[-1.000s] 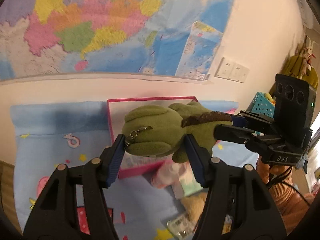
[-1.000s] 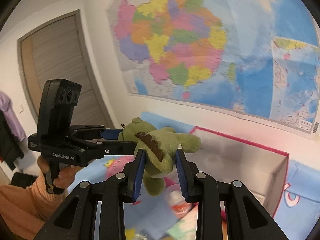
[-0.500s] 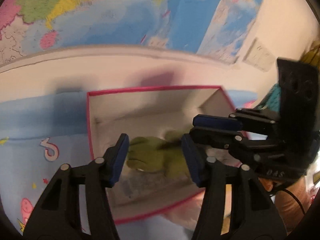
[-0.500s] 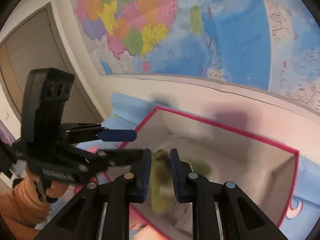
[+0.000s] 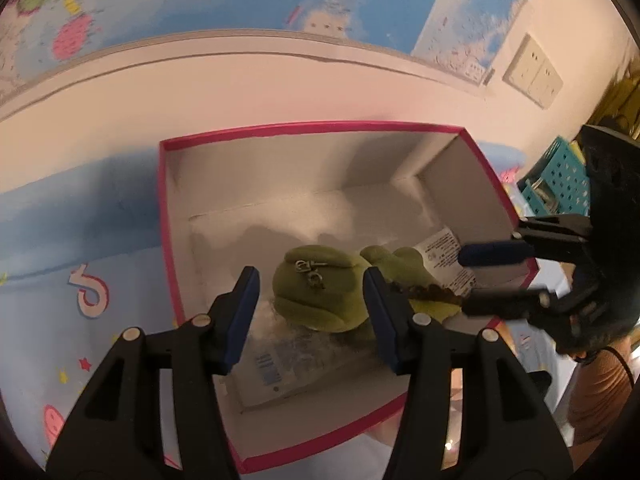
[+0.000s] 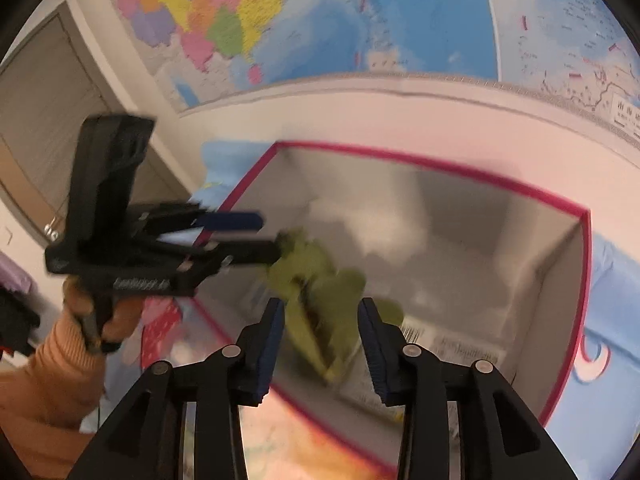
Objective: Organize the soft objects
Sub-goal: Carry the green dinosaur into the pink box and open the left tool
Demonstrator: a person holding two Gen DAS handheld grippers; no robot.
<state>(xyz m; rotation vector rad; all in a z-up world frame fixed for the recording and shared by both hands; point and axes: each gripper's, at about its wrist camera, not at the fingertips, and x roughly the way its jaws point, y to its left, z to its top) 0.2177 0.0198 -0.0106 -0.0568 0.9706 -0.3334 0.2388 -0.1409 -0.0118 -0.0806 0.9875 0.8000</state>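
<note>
Green plush toy (image 5: 324, 300) lies on the floor of the pink-rimmed box (image 5: 168, 216), its storage place. Left gripper (image 5: 312, 312) fingers stand apart, clear of it; right gripper (image 6: 320, 336) fingers have just been opening, releasing the toy between them

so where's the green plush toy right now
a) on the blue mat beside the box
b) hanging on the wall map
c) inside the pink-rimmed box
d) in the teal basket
c: the green plush toy lies on the floor of the pink-rimmed box, partly on a clear packet, with the box's white walls around it.
</note>
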